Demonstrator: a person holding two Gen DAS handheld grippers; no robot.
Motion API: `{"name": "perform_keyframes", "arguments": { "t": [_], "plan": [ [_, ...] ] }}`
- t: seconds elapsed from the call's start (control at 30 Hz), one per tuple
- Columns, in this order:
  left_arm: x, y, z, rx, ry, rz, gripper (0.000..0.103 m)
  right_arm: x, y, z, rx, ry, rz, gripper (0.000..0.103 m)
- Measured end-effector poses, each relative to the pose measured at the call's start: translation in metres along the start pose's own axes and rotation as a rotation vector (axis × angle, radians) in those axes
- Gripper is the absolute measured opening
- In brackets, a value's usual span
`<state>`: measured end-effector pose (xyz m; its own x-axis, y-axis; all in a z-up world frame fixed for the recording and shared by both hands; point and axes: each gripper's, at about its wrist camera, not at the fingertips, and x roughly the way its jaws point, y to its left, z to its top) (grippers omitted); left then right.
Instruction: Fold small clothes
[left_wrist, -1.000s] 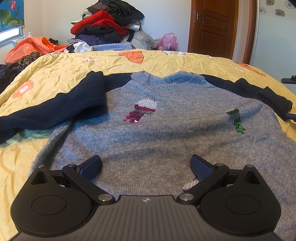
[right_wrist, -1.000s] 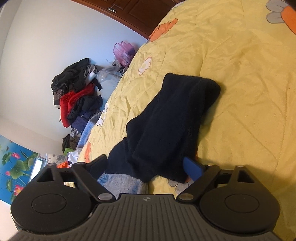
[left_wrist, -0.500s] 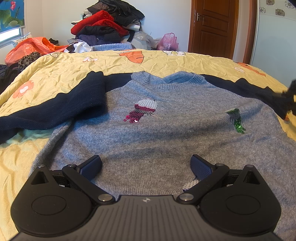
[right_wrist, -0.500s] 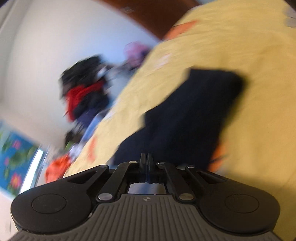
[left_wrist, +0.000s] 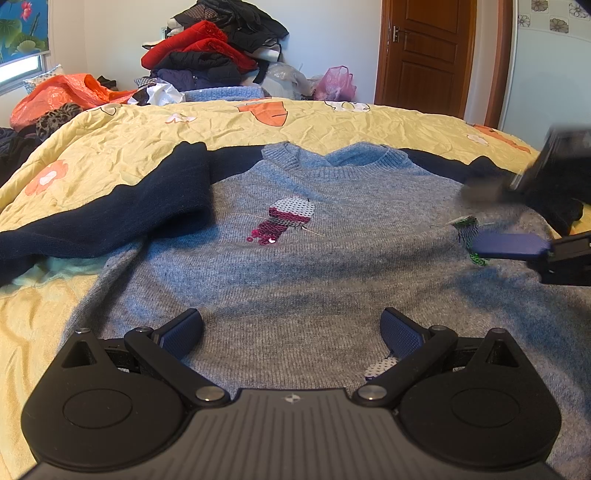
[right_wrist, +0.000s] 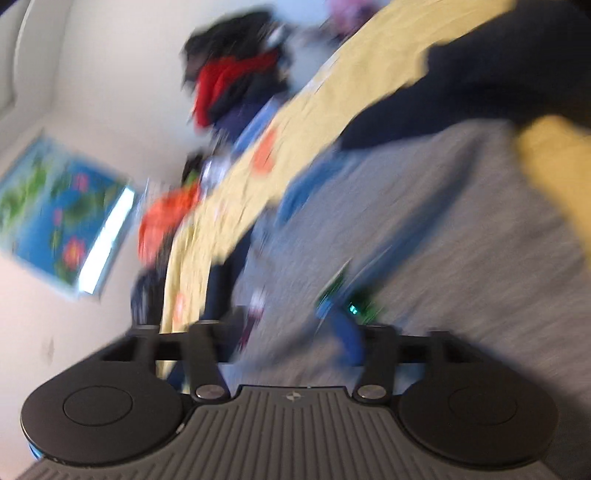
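Observation:
A grey knit sweater (left_wrist: 332, 280) with navy sleeves lies face up on the yellow bedspread (left_wrist: 122, 147); sequin patches mark its chest. Its left sleeve (left_wrist: 122, 218) is folded in across the shoulder. My left gripper (left_wrist: 291, 332) hovers open over the hem, with nothing between its fingers. My right gripper (left_wrist: 493, 218) comes in from the right above the green sequin patch (left_wrist: 466, 230), jaws apart, next to the bunched right sleeve (left_wrist: 554, 206). The right wrist view is motion-blurred: the right gripper (right_wrist: 266, 343) is open over the grey sweater (right_wrist: 461, 240), and the navy sleeve (right_wrist: 517, 81) lies beyond it.
A heap of red, black and purple clothes (left_wrist: 214, 48) and an orange bag (left_wrist: 70, 92) sit past the far edge of the bed. A pink bag (left_wrist: 338, 83) and a wooden door (left_wrist: 424, 55) stand at the back right. A flower picture (right_wrist: 62, 218) hangs on the wall.
My right gripper, shut half a second ago, now stands open and has swung in over the sweater's right chest. The right sleeve has shifted inward. The left gripper has not moved.

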<state>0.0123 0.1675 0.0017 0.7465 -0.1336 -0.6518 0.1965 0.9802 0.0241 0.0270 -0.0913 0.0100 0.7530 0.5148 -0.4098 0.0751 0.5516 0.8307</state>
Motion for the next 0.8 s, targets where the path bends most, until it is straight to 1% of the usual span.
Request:
{"name": "perform_keyframes", "arguments": {
  "t": [0.2, 0.27, 0.3, 0.4, 0.53, 0.63, 0.73, 0.8],
  "plan": [
    [0.0, 0.0, 0.0, 0.0, 0.0, 0.0, 0.103, -0.058, -0.048, 0.056, 0.183, -0.239, -0.056, 0.068],
    [0.0, 0.0, 0.0, 0.0, 0.0, 0.0, 0.103, -0.075, -0.063, 0.068, 0.227, -0.293, -0.077, 0.068],
    [0.0, 0.0, 0.0, 0.0, 0.0, 0.0, 0.103, -0.08, -0.071, 0.071, 0.245, -0.306, -0.086, 0.068],
    [0.0, 0.0, 0.0, 0.0, 0.0, 0.001, 0.103, -0.088, -0.085, 0.075, 0.264, -0.304, -0.122, 0.068],
    [0.0, 0.0, 0.0, 0.001, 0.0, 0.001, 0.103, -0.085, -0.094, 0.073, 0.233, -0.291, -0.186, 0.067],
    [0.0, 0.0, 0.0, 0.0, 0.0, 0.001, 0.103, -0.078, -0.094, 0.075, 0.236, -0.289, -0.209, 0.067],
    [0.0, 0.0, 0.0, 0.0, 0.0, 0.0, 0.103, -0.077, -0.096, 0.078, 0.239, -0.285, -0.213, 0.067],
    [0.0, 0.0, 0.0, 0.0, 0.0, 0.001, 0.103, -0.078, -0.097, 0.079, 0.241, -0.288, -0.242, 0.066]
  ]
}}
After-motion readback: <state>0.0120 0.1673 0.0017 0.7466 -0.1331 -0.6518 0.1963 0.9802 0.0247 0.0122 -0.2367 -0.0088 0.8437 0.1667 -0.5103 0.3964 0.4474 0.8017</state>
